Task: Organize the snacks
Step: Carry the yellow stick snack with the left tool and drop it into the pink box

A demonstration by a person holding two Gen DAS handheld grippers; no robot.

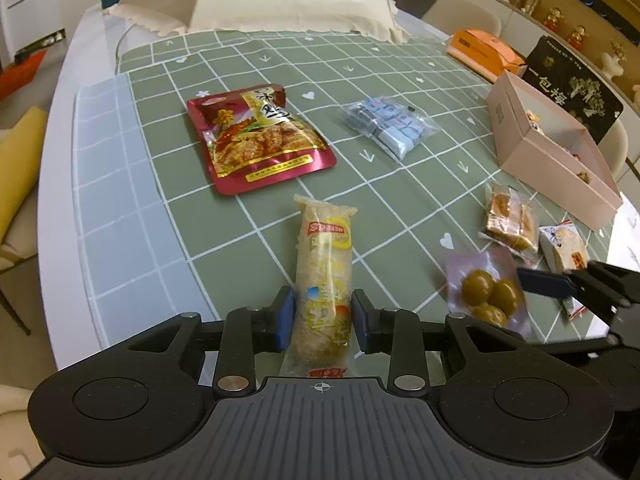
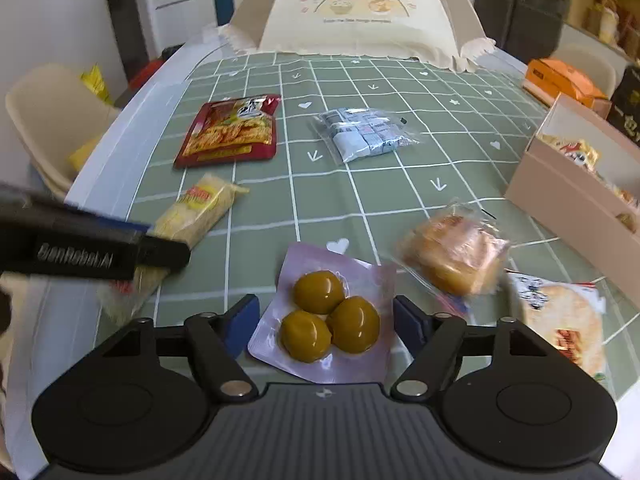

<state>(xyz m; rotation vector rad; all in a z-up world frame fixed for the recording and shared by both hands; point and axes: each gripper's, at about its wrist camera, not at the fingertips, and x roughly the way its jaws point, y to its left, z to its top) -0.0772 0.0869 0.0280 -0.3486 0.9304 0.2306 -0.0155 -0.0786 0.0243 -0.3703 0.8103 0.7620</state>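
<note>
Seven snack items on the tabletop [image 1: 120, 160], which carries a green grid-pattern mat.
- Long rice-cracker roll [image 1: 324, 280]: lies between the blue pads of the left gripper [image 1: 323, 320]; jaws close on both sides, pads at or just off the wrapper, and whether they pinch it cannot be told.
- Pouch of three green olives [image 2: 332, 316]: flat on the mat between the spread jaws of the right gripper [image 2: 326, 328]; pads clear of it on both sides.
- Red foil pouch [image 1: 260, 136]: farther back, left of centre.
- Clear bag of blue-white candies [image 1: 390, 126]: right of the red pouch, apart from it.
- Wrapped pastry [image 2: 454, 254] and white-wrapped cake [image 2: 568, 324]: near the olives, to the right.
- Pink open box [image 2: 568, 196]: right edge, holding several snacks.
- Orange carton [image 1: 486, 54]: behind the box.
</note>
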